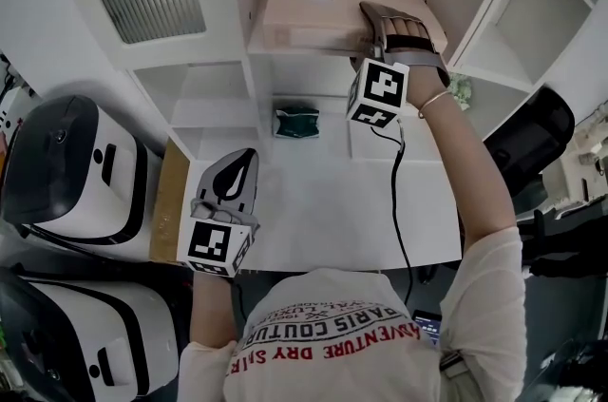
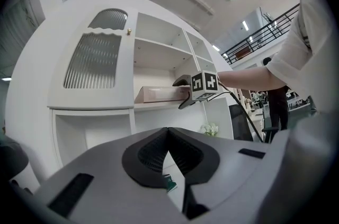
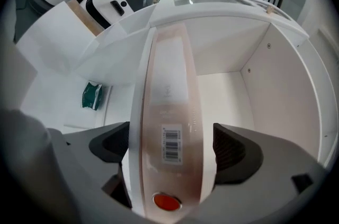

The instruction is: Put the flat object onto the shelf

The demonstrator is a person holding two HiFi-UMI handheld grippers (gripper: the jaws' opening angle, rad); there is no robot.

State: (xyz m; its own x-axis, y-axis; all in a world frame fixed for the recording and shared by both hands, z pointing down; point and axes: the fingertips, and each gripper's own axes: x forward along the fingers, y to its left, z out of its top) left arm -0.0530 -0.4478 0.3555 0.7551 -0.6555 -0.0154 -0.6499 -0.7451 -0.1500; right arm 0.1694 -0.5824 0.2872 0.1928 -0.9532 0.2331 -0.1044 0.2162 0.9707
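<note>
While a white bench (image 1: 313,220) is running along the foot of a white shelf unit (image 1: 237,29) in a bright hall, two white-and-black machines (image 1: 66,162) are standing off its left end. A green packet (image 1: 297,122) is lying on the bench close to the unit. The flat box (image 1: 313,6) is resting on a shelf above. The right hand-held gripper (image 3: 170,148) is straddling the box's near end with its jaws spread wide and not clamping it. The left hand-held gripper (image 2: 168,132) is hovering over the bench, jaws closed and empty.
</note>
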